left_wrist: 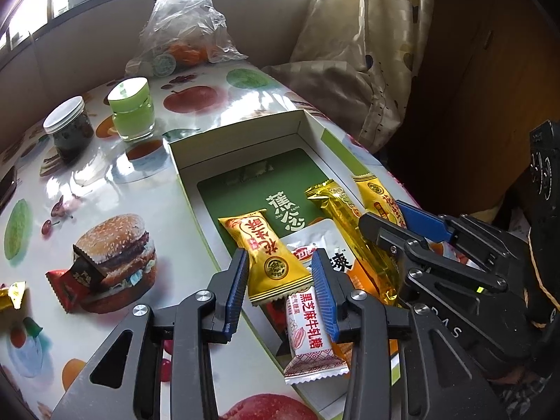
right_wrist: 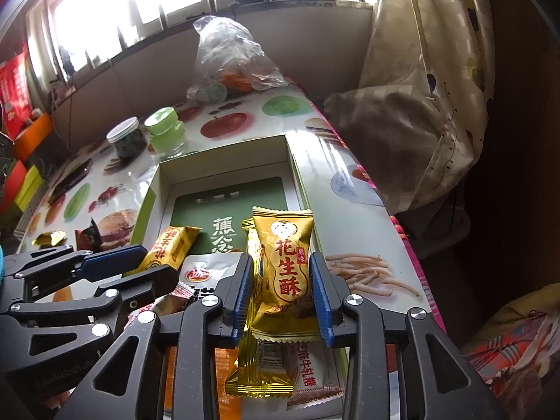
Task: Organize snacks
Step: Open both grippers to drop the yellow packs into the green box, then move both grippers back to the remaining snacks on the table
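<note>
An open white cardboard box [left_wrist: 241, 133] with a green card on its floor lies on a table [left_wrist: 115, 189] covered in a fruit-and-burger print, its right wall running close along the table's right edge. The far half of the box floor is bare; the near half holds the snacks.

The left gripper [left_wrist: 280, 280] hangs over the box's near-left corner with its jaws parted. A yellow peanut-crisp packet [left_wrist: 267, 255] lies between the blue pads, resting on the pile below, and small gaps show on both sides, so it is let go. Under it sit a white nougat bar [left_wrist: 308, 339] and a white pouch [left_wrist: 325, 241].

The right gripper [right_wrist: 281, 294] is over the box's near-right corner, jaws likewise slack around a second yellow peanut-crisp packet [right_wrist: 285, 266], which leans on a long gold wrapper [right_wrist: 252, 360]; whether the pads touch it I cannot tell.

Outside the box, near the table's left edge, a red packet [left_wrist: 64, 288], a dark packet [left_wrist: 87, 267] and a gold candy [left_wrist: 12, 294] lie together. Toward the far-left corner stand a dark jar [left_wrist: 68, 129] and a green jar [left_wrist: 131, 110], and a clear plastic bag [left_wrist: 185, 31] sits at the far edge. The strip of table between the box's left wall and these things is open. A pale curtain [left_wrist: 364, 45] hangs past the right edge.
</note>
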A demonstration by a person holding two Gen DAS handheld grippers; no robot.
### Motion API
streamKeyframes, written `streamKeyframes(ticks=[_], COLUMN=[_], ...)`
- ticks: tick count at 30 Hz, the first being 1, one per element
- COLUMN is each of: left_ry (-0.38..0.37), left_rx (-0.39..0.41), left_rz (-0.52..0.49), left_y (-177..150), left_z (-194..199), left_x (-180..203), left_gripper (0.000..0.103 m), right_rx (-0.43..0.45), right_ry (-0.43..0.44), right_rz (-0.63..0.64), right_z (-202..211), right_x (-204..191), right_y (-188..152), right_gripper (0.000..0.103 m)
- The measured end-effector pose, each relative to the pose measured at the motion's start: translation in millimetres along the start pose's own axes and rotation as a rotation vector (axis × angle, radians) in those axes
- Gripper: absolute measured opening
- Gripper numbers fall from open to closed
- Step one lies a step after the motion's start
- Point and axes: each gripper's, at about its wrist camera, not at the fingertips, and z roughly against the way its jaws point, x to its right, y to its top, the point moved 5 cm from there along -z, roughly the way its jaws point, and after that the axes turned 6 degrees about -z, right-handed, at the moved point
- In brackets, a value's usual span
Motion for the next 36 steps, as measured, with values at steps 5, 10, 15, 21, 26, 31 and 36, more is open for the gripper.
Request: streamKeyframes(ticks=[5, 10, 15, 21, 26, 31, 36], left_ry=[0.001, 0.018, 0.032, 0.046, 0.066, 0.08, 0.103], left_rx=[0.019, 0.039, 0.054, 0.074, 0.086, 0.104, 0.119], left_rz=[0.008, 0.01, 0.019, 0.023, 0.021, 0.024, 0.033], left_y=[-0.6, -2.8, -6.8, -11.6, -17.1, -21.3, -28.9], left_z=[6.7, 16.7, 27.7, 42.1, 53.6, 67.9, 80.6], left_x=[-1.0, -0.8, -2.5, -3.5, -4.3, -5.8, -12.6], left_gripper=[0.039, 0.043, 0.049, 0.049, 0.049, 0.049, 0.049], right_rx=[0.022, 0.036, 0.051, 0.063, 0.075, 0.084, 0.086], right_ry=[0.013, 0.011, 0.018, 0.017, 0.023, 0.038, 0.059], right_rz=[-0.004, 0.002, 0.0, 0.006, 0.009, 0.019, 0.024], right_z=[6.3, 14.2, 23.8, 35.1, 44.1, 51.9, 56.6], right_x=[-0.4, -3.0, -6.1, -11.3, -16.8, -25.9, -36.8], right_y=[-0.2, -0.9, -1.7, -4.6, -7.6, -9.9, -13.3], right_gripper=[0.036, 0.037, 0.038, 0.039, 0.039, 0.039, 0.039])
